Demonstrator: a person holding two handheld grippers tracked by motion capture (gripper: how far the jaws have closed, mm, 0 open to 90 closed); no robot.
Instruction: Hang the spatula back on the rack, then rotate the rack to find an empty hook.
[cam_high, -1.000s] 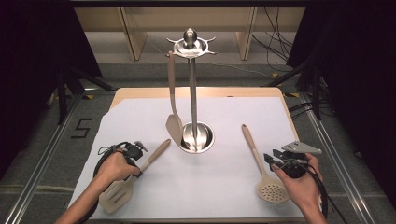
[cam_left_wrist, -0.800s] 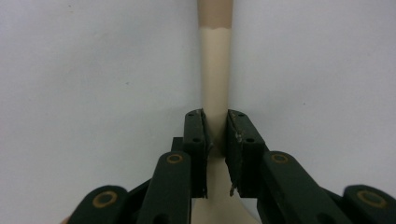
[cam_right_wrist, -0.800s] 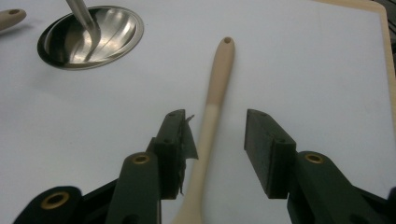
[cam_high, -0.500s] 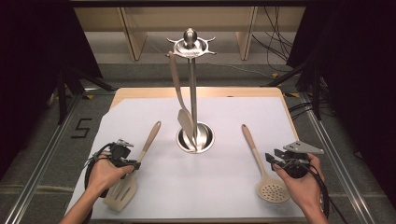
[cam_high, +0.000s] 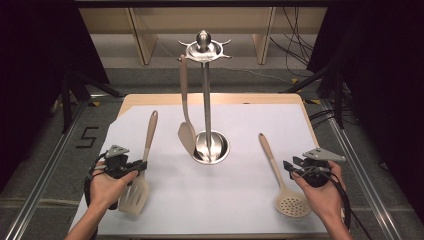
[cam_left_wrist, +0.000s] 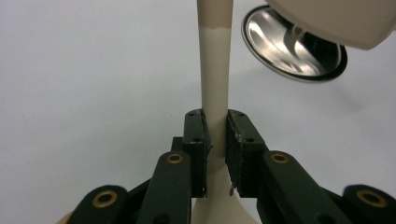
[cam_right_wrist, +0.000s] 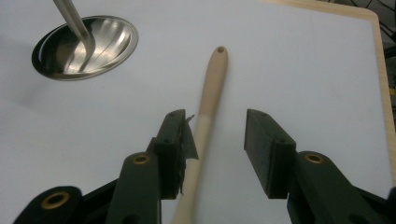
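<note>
Faintly, perhaps "5" mark (cam_high: 87, 137) beside table (cam_high: 260, 100)

Left gripper (cam_high: 134, 165) fingers clamped together; right gripper (cam_high: 291, 167) fingers spread apart.

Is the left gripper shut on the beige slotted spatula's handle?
Shut: left gripper pads press both sides of the beige slotted spatula handle.

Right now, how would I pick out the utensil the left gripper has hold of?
Start at the steel utensil stand in the middle of the white sheet. Left of it, the left gripper clamps the slotted turner: flat and slotted, unlike the round-holed skimmer on the right.
</note>
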